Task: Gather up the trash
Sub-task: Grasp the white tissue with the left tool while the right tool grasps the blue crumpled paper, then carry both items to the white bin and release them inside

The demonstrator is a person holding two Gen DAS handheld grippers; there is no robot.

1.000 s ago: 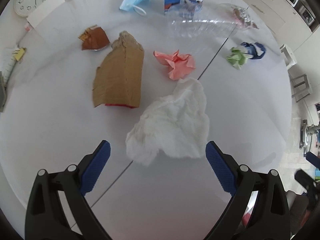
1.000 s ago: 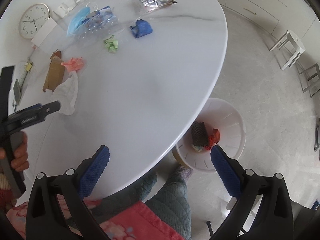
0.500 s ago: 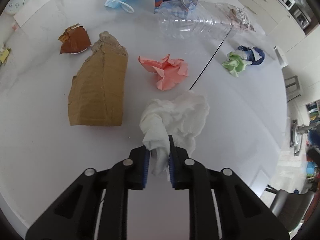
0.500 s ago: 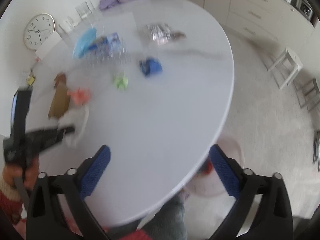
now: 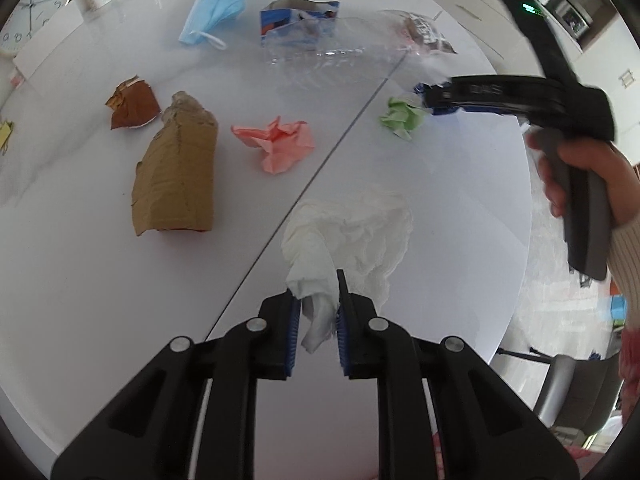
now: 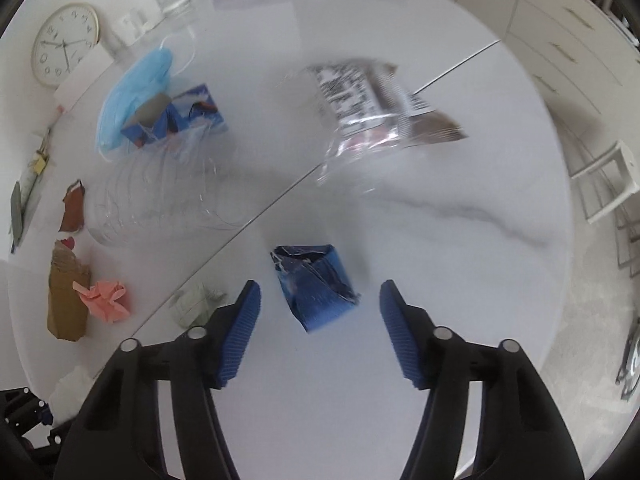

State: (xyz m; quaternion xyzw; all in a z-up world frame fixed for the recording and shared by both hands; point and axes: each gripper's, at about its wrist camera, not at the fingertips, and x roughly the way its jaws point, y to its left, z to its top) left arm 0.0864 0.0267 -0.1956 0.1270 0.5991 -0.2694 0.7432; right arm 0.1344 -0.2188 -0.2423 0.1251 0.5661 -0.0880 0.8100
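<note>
Tissue [image 5: 352, 232], white and crumpled, is pinched at one twisted end by the left gripper [image 5: 316, 316], pads clamped tight on it, rest of the wad draped on the counter [image 5: 80, 264]; a thin end makes an easy pinch for a soft wad. Right gripper [image 6: 318, 330] points down over the crumpled blue wrapper [image 6: 314, 286], jaws closing, wrapper between the pads but not yet touched. Working both at once likely saves a trip to the bin. Waiting on the counter: cardboard scrap [image 5: 176, 176], pink paper ball [image 5: 280, 144], green paper ball [image 5: 402, 116], face mask [image 5: 214, 6], clear bottle [image 5: 336, 52].
</note>
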